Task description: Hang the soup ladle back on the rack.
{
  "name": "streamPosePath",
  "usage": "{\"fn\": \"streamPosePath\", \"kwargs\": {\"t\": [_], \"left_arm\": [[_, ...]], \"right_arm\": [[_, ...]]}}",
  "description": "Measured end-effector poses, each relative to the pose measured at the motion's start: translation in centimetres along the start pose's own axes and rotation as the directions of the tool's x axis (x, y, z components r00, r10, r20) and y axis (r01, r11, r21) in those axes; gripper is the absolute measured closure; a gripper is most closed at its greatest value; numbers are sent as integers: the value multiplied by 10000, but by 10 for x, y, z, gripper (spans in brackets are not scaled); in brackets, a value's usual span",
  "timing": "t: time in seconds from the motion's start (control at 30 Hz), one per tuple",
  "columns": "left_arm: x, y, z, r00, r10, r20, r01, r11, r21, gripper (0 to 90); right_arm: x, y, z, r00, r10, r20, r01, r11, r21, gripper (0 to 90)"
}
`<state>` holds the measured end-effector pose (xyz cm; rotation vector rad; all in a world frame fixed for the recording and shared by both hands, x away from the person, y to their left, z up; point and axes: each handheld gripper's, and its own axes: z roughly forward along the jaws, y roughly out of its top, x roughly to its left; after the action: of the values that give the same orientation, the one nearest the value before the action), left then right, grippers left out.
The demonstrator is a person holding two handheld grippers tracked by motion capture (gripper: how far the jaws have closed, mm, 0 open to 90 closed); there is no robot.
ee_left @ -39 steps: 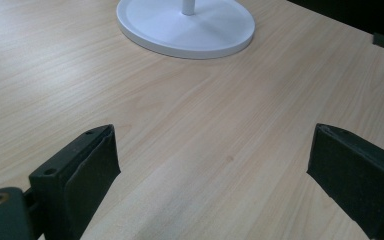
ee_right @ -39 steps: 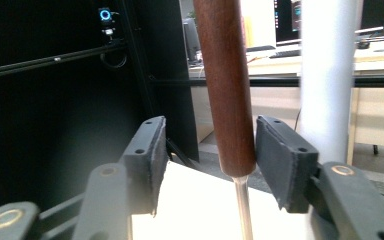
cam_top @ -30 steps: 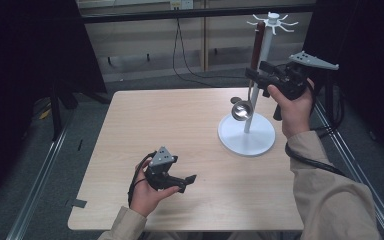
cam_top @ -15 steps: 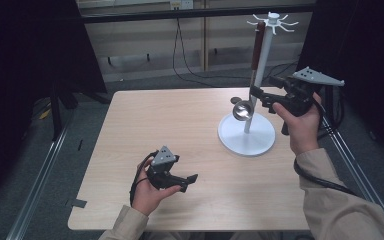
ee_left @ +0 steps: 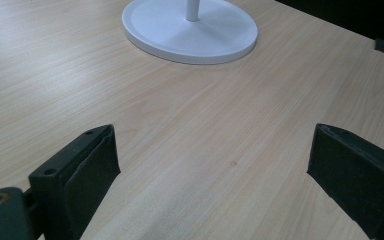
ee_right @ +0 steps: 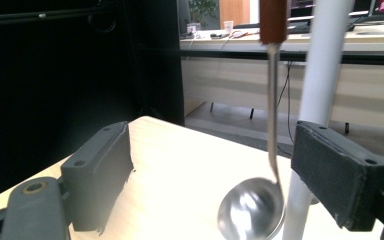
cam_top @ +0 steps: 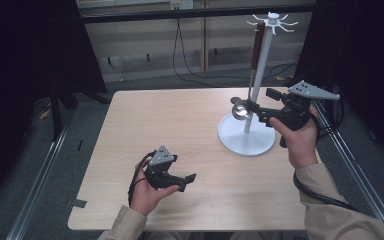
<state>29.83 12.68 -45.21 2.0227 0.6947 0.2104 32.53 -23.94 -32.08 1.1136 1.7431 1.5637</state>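
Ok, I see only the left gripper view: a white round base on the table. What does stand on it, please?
Observer: A white pole with hooks on top; a ladle hangs from one hook by its brown handle.
Operator: And where is the right gripper now?
Observer: The right gripper is beside the pole; its fingers have just been opening, and the ladle's bowl sits between them, not pressed.

On the wooden table (cam_top: 180, 130) stood a white rack (cam_top: 252, 100), with a ladle (cam_top: 250, 75) hanging from 1 of its top hooks beside the pole. The right gripper (cam_top: 257, 105) was level with the ladle's bowl, its jaws spread and just opening, nothing between them. The left gripper (cam_top: 187, 181) rested low near the table's front edge, jaws apart.
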Motion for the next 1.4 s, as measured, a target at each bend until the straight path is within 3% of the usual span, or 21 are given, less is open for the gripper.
{"fn": "streamPosePath", "kwargs": {"t": [0.53, 1.03, 1.4], "left_arm": [[4, -1, -4, 9998, -56, -177, 56, 10000, 18, 59], [6, -2, -5, 9997, -94, -219, 91, 9999, -113, 59], [5, -4, -2, 9998, -50, -193, 50, 10000, -3, 59]], "right_arm": [[18, -31, -7, 9995, -273, -172, 281, 9986, 455, 137], [21, -62, -14, 9997, -28, -238, 46, 9970, 776, 130], [26, -81, -19, 9993, -230, -299, 259, 9945, 1015, 126]]}}
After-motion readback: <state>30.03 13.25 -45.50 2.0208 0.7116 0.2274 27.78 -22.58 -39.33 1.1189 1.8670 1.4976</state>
